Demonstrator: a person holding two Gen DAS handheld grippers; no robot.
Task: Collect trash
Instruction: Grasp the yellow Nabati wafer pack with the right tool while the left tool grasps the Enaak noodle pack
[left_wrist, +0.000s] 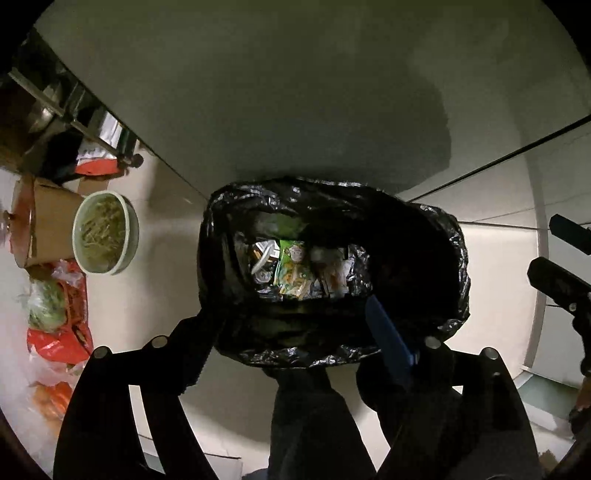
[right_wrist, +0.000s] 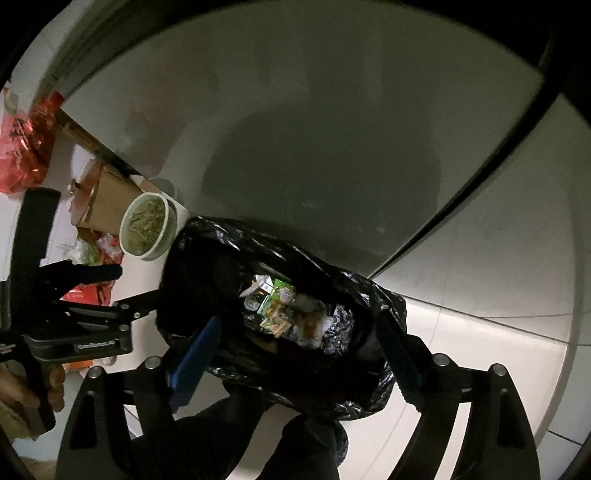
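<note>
- Both sets of jaws stand wide and released, holding nothing: the left gripper (left_wrist: 291, 347) hangs over the near rim of the black bin bag (left_wrist: 424, 236), and the right gripper (right_wrist: 295, 354) straddles the same bag from the other side.
- In the right wrist view the left gripper (right_wrist: 88, 295) shows at the left edge, a hand wrapped round its handle; its fingers reach toward the bag's side, and I cannot tell whether they touch it.
- Set on the floor against a pale cabinet front (left_wrist: 258, 92), the bag lines a small bin, its mouth folded outward over the rim, with wrappers and a green snack packet (left_wrist: 293, 269) lying at the bottom.
- My judgement on handling: thin, glossy, crinkled plastic will be soft, slippery and easy to tear; the load looks light, mostly paper and packets.
- Best hold, I judge, is the folded-over edge, one side for each gripper, pinching a bunched fold of film, not a single layer, then lifting evenly so nothing spills.
- Floor tiles (left_wrist: 166, 295) are light and shiny, the lighting dim.
- Left of the bin sit a pale green bowl (left_wrist: 105, 232) of shredded food, a cardboard box (left_wrist: 51, 229) and red plastic bags (left_wrist: 62, 339); no raised surface is in view.
</note>
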